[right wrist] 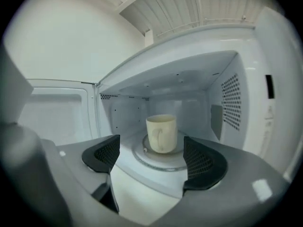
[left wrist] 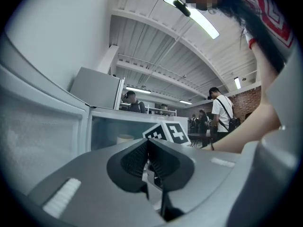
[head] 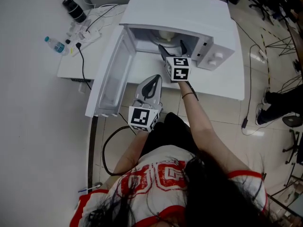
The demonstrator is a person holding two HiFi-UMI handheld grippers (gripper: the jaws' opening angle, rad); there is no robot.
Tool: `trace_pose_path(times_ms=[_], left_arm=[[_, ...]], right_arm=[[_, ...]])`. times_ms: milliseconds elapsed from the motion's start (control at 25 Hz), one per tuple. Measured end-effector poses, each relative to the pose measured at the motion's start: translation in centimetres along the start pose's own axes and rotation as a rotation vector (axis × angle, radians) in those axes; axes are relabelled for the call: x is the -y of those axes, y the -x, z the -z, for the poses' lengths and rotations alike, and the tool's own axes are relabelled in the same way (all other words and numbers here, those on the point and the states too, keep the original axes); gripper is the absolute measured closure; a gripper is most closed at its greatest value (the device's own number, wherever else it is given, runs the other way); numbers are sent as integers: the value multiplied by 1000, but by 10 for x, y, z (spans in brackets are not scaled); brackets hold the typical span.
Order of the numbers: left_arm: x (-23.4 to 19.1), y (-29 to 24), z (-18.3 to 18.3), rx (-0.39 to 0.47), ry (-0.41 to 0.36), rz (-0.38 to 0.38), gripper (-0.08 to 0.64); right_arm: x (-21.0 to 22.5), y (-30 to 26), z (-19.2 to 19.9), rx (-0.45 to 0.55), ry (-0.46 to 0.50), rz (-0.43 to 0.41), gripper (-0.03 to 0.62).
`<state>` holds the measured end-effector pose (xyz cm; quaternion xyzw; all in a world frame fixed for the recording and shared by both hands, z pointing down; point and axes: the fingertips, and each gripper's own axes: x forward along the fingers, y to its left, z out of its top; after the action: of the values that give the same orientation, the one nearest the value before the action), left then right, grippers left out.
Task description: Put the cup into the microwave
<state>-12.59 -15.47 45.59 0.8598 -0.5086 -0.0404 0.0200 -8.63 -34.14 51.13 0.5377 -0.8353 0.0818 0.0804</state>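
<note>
Your right gripper (right wrist: 151, 148) hangs at the mouth of the open microwave (head: 189, 13), its fingers (right wrist: 202, 163) spread wide with nothing between them. Straight ahead of those fingers, and clear of both, the cream cup (right wrist: 162, 133) stands upright on the round turntable (right wrist: 161, 162) inside the oven's cavity. Its handle is turned back toward the fingertips.

Your left gripper (left wrist: 147, 150) is held lower and further back from the oven, its fingers (left wrist: 131, 161) pressed together on nothing. Beyond their tips, the left gripper view catches the right gripper's marker cube (left wrist: 168, 132) and the cup, pale in the cavity behind it.

To the left of both pairs of fingers, the microwave door (head: 111, 74) stands swung fully open. The oven sits on a white table (head: 222, 86). On the tabletop well off to the left of the fingers lie a small water bottle (head: 55, 44) and a white power strip (head: 87, 34) with cables plugged in. Far past the left fingers, a person in a white shirt (left wrist: 221, 115) stands in the room behind.
</note>
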Motion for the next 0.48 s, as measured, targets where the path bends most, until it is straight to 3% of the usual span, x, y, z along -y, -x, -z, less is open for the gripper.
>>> trace_pose_path(times_ms=[280, 480], left_arm=[[11, 16, -30, -19, 2, -4, 571], [20, 27, -41, -20, 2, 7, 571]], right_arm=[[-20, 70, 3, -29, -19, -8, 179], [-29, 124, -3, 13, -37, 13, 236]])
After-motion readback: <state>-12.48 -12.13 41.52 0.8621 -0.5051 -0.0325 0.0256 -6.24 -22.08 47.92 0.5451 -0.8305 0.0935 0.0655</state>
